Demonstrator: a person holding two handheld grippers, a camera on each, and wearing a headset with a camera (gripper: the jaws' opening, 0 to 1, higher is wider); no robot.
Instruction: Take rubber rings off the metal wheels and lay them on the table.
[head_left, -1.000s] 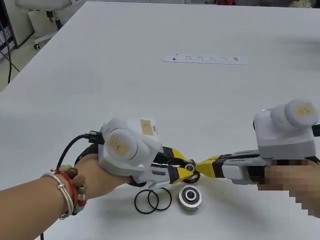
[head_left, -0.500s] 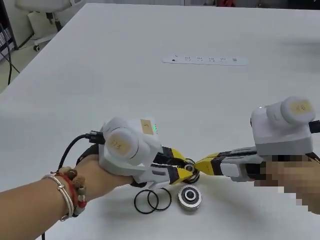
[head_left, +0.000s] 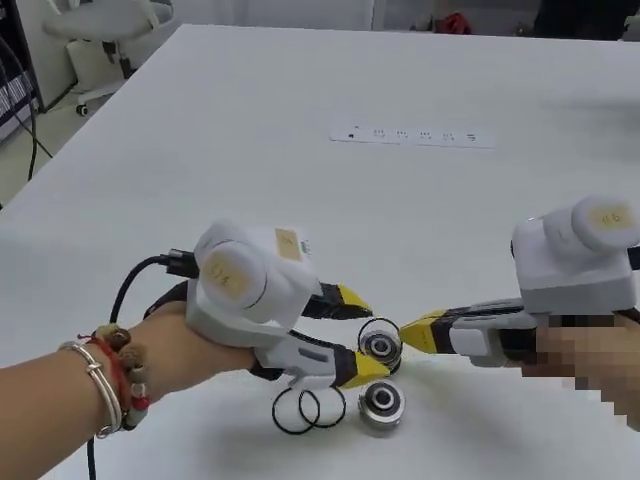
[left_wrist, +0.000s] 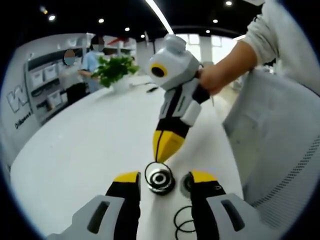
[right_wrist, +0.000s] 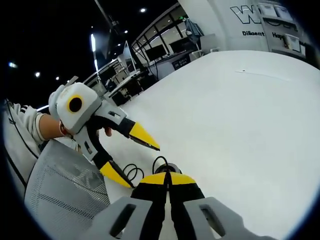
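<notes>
The left tongs (head_left: 365, 333) stand wide apart and hold nothing, their yellow tips to either side of one metal wheel (head_left: 381, 348) that sits on the white bench (head_left: 250, 150). The right tongs (head_left: 408, 333) come in from the other side, shut on a thin black rubber ring (head_left: 378, 320) that stands up in a loop at that wheel (whether it is quite free of the wheel I cannot tell). A second wheel (head_left: 382, 400) lies just nearer the person, and beside it two loose rings (head_left: 310, 408) lie flat and overlapping. That makes two wheels and three rings. A white power strip (head_left: 412, 135) lies well beyond.
</notes>
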